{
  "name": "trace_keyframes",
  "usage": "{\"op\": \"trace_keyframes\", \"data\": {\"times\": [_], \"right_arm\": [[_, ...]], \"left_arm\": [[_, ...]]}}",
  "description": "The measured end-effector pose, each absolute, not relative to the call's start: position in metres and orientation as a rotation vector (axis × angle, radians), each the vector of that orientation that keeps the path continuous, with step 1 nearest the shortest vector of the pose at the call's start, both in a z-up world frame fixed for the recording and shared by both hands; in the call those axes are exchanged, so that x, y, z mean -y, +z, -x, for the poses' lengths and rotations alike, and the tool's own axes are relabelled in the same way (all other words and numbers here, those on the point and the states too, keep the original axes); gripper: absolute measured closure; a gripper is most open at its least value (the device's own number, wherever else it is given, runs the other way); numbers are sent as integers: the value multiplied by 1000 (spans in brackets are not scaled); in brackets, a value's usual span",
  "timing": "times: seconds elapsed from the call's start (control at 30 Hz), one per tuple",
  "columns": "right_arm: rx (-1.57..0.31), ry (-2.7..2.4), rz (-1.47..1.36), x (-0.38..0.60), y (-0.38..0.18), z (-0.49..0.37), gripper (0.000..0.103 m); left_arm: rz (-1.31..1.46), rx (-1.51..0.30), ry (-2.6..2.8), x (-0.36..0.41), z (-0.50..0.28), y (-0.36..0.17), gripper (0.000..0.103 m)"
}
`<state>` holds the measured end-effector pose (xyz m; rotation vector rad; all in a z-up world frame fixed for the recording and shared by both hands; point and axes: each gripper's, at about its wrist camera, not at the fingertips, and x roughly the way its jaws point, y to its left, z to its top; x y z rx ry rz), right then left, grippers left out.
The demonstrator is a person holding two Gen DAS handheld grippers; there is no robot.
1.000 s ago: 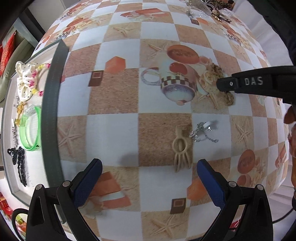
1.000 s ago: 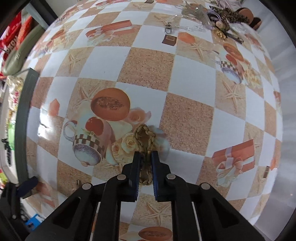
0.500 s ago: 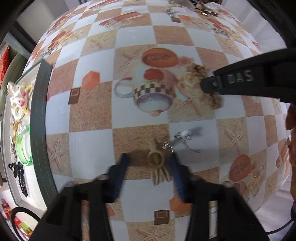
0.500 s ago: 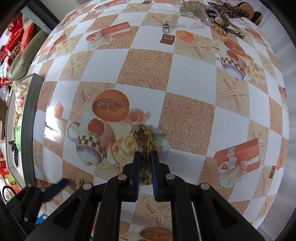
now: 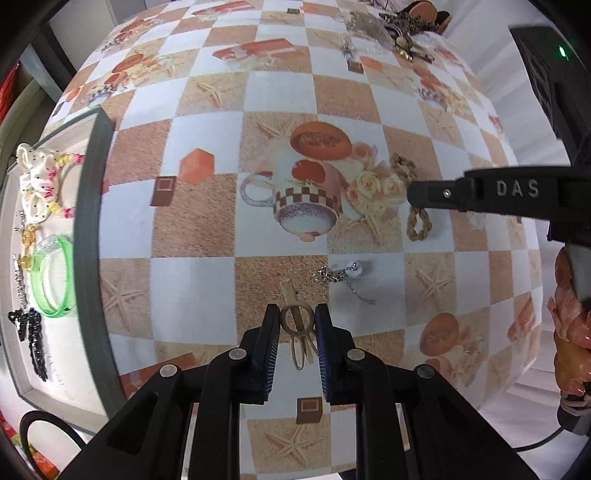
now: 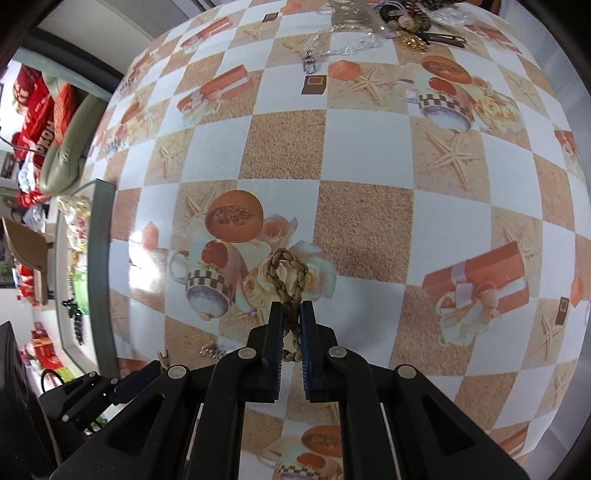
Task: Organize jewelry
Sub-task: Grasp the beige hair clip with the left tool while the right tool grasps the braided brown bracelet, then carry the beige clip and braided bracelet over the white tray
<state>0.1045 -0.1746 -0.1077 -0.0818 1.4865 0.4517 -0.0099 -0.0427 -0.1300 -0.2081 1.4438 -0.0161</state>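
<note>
Two grippers work over a table covered in a checked tablecloth (image 5: 192,291) printed with starfish, teacups and gift boxes. In the left wrist view the left gripper (image 5: 297,326) points steeply down, its blue-padded jaws closing around a beige claw hair clip (image 5: 298,332); the pads (image 5: 274,334) sit against the clip's round ring on both sides, and its prongs hang between the fingers. Just beyond the clip, a small silver chain piece with a white bead (image 5: 341,275) lies on the cloth, apart from the jaws. To the right in the same view the right gripper's black finger, marked DAS, crosses a braided tan hair tie (image 5: 415,221). The right wrist view shows the right gripper (image 6: 291,325) narrowed almost fully onto that braided tie (image 6: 288,273), pinching the two strands together at its middle so one loop stands out past the tips. Along the left edge of the table sits a tray with a dark rim (image 5: 86,236), holding a green bangle (image 5: 51,280), a cream scrunchie with coloured beads (image 5: 35,184) and a black hair clip (image 5: 31,332). More jewelry lies heaped at the far edge (image 6: 402,22).
</note>
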Motion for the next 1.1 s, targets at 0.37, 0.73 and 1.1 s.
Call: {"op": "trace_keyframes", "data": {"times": [0.37, 0.73, 1.1], "right_arm": [[-1485, 477, 32, 180, -83, -84, 94], [-1473, 529, 27, 177, -66, -63, 94], [-1445, 522, 3, 156, -60, -49, 94]], "left_arm": [[186, -1404, 1, 23, 19, -92, 79], [166, -1334, 80, 3, 35, -55, 79], [156, -1311, 92, -32, 50, -42, 79]]}}
